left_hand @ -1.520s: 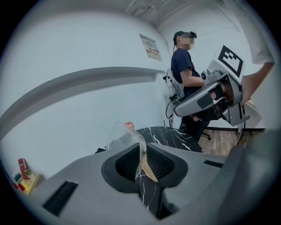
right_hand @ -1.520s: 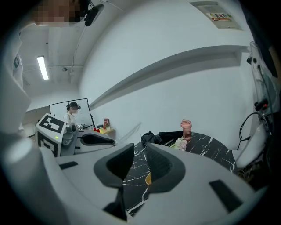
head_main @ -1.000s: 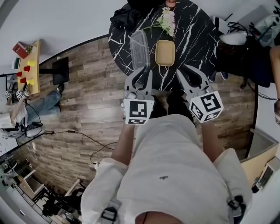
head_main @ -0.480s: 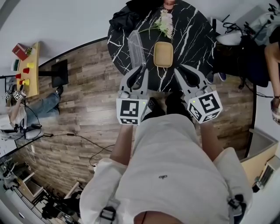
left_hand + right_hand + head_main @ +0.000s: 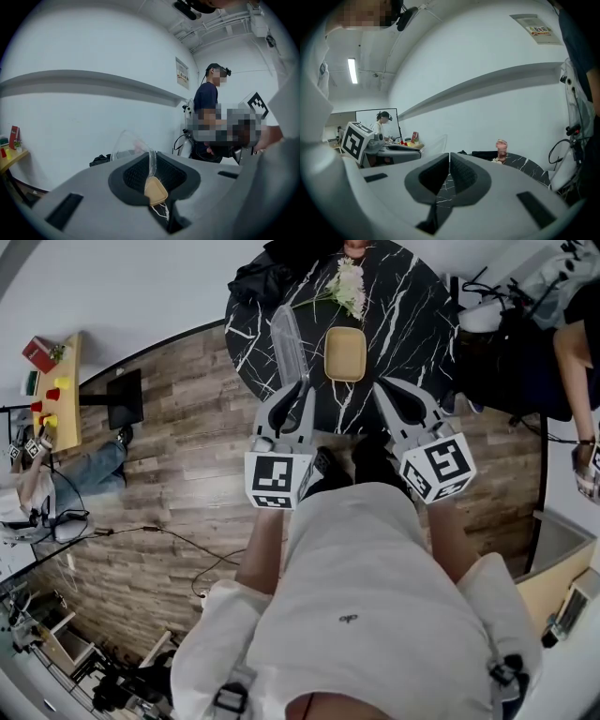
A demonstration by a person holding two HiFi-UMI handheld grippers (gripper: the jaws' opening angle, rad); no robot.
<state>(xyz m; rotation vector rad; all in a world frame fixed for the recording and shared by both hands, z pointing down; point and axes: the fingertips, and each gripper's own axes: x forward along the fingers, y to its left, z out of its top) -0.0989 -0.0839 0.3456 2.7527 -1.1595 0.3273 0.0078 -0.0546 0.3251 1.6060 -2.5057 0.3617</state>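
Left gripper view has my left claw [image 5: 152,158] clamped on the rim of a clear lid [image 5: 131,147]. The lid is thin, glossy plastic with rounded corners, and it stands on edge beyond the ribbed black pads [image 5: 176,174].

From the head view, the lid [image 5: 286,334] is held up over the near left part of a round bench [image 5: 412,306], black with white veins like marble. It sits just left of a tan dish [image 5: 345,353], which is a shallow, matte, rounded rectangle lying flat on the bench. A sprig of pale flowers [image 5: 350,282] and a dark cloth [image 5: 272,263] lie at the far side.

My right claw [image 5: 449,157] has its jaws together with nothing between them. In the head view it [image 5: 386,390] hovers at the bench's near edge, right of the dish.

I judge the step in hand to be the carry — the lid lifted and pinched by one edge. Any move from here calls for a steady squeeze and a slow wrist, since plastic this thin looks slick and likely to flex.
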